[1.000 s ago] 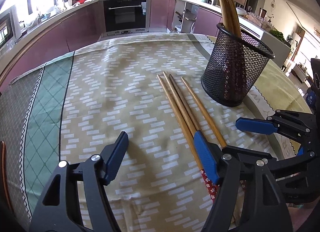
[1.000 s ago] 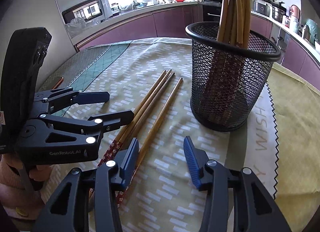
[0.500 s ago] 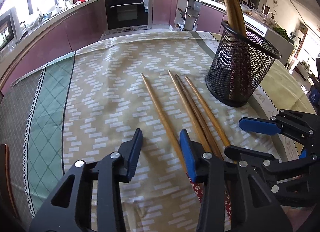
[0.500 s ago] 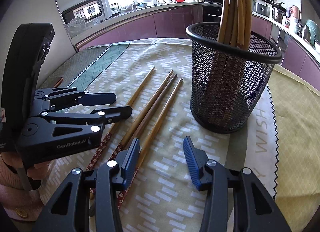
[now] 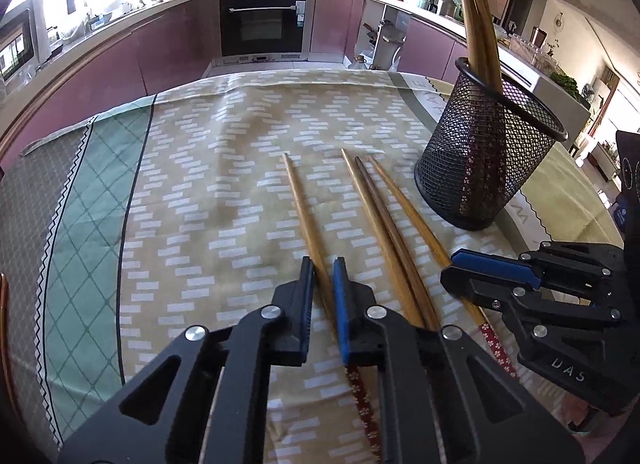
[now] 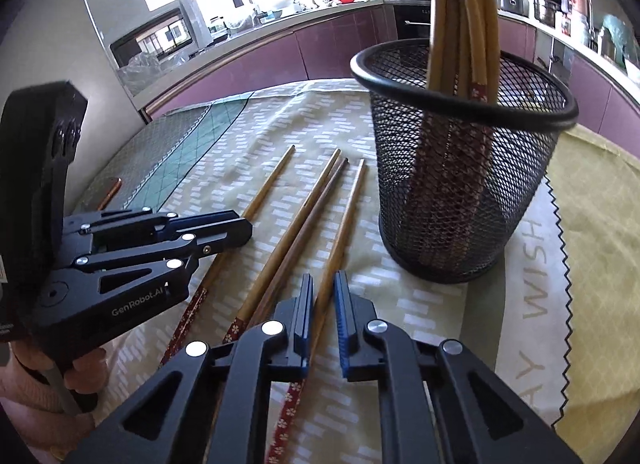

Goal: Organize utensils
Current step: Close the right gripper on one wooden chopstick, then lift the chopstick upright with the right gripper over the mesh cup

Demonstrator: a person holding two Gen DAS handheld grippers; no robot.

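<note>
Several wooden chopsticks with red flowered ends lie on the tablecloth. My left gripper (image 5: 320,276) is shut on the leftmost chopstick (image 5: 302,208), which lies apart from the others. My right gripper (image 6: 320,292) is shut on the rightmost chopstick (image 6: 348,208). Two more chopsticks (image 5: 380,224) lie together between them, also in the right wrist view (image 6: 304,220). A black mesh holder (image 5: 484,152) with several chopsticks upright in it stands at the right; it also shows in the right wrist view (image 6: 460,168).
A patterned beige and green tablecloth (image 5: 200,192) covers the table. Kitchen counters and an oven (image 5: 264,20) lie beyond the far edge. A phone-like object (image 6: 110,192) lies at the table's left edge.
Both grippers have closed, from wide open to shut on a chopstick each. The leftmost chopstick was pushed left, away from the other three.
</note>
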